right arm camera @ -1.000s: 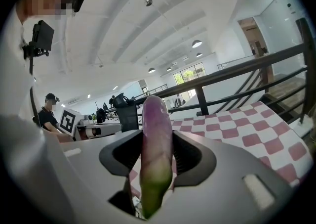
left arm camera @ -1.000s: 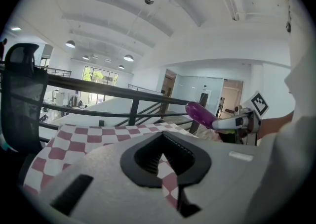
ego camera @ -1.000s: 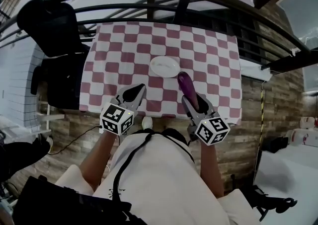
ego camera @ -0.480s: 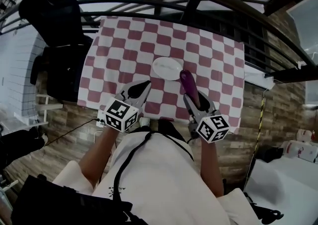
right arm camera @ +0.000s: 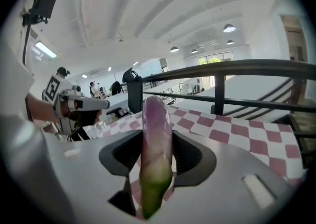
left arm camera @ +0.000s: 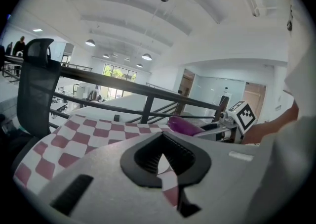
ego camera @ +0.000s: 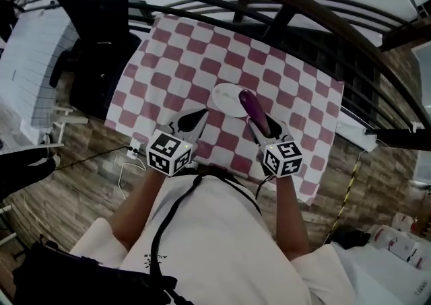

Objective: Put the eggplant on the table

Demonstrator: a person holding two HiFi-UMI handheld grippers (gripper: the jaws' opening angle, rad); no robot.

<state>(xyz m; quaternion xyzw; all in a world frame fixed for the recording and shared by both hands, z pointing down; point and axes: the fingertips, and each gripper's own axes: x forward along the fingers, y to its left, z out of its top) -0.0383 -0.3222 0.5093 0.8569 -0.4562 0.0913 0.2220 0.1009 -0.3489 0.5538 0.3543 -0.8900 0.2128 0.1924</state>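
Note:
A purple eggplant (ego camera: 250,109) with a green stem end sticks forward out of my right gripper (ego camera: 261,126), which is shut on it. Its tip hangs over the right edge of a white plate (ego camera: 225,97) on the red-and-white checked table (ego camera: 168,68). In the right gripper view the eggplant (right arm camera: 156,134) fills the gap of the right gripper (right arm camera: 157,143), both pads pressing on it. My left gripper (ego camera: 197,119) hovers near the table's front edge, left of the plate, shut and holding nothing. From the left gripper view (left arm camera: 159,155) the eggplant (left arm camera: 182,125) shows to the right.
A black railing (ego camera: 283,1) arches along the table's far side. A black office chair (ego camera: 94,21) stands at the table's left. A cable (ego camera: 101,157) runs over the wooden floor by the near left corner.
Both grippers have moved forward over the table's near part, the right one further and downward. The eggplant's tip now overlaps the plate's right edge. The grip on the eggplant is unchanged.

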